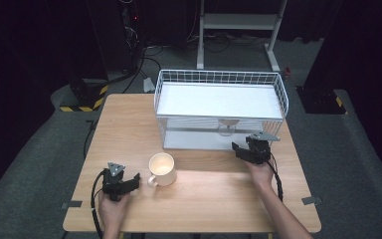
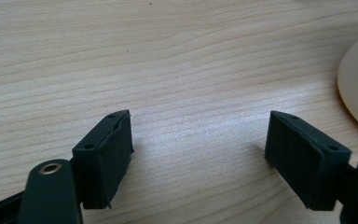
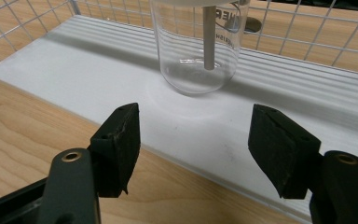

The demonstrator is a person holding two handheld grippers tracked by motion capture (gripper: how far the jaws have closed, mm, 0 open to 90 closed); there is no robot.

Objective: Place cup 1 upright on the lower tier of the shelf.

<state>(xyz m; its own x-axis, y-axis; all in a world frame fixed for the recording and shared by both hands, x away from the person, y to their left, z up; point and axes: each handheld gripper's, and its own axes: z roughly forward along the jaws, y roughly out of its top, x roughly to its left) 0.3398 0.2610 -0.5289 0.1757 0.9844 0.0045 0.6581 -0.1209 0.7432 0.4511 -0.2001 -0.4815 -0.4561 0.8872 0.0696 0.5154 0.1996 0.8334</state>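
Landmark: white wire rack [image 1: 278, 87], a two-level shelf standing at the far middle of the wooden table [image 1: 129, 114].
Glass jar [image 3: 198, 44]: clear, upright on the rack's lower white shelf [image 3: 98, 79], near its front edge and towards the rack's right end; seen in the high view [image 1: 226, 129] under the upper shelf.
Jar contents: a pale stick [image 3: 209, 37] stands inside, its lower end at the jar's bottom; otherwise it looks empty.
Rack's upper shelf: bare white board [image 1: 219, 99] inside the wire rim.
Mug [image 1: 161, 169]: cream, upright on the table in front of the rack's left half, handle to the left; its inside looks empty.
Right gripper [image 3: 196, 140]: in front of the rack's right end, aimed at the jar, jaws apart with nothing between them, not touching the jar.
Left gripper [image 2: 198, 147]: well in front of the rack, just left of the mug, jaws wide over bare wood, holding nothing.
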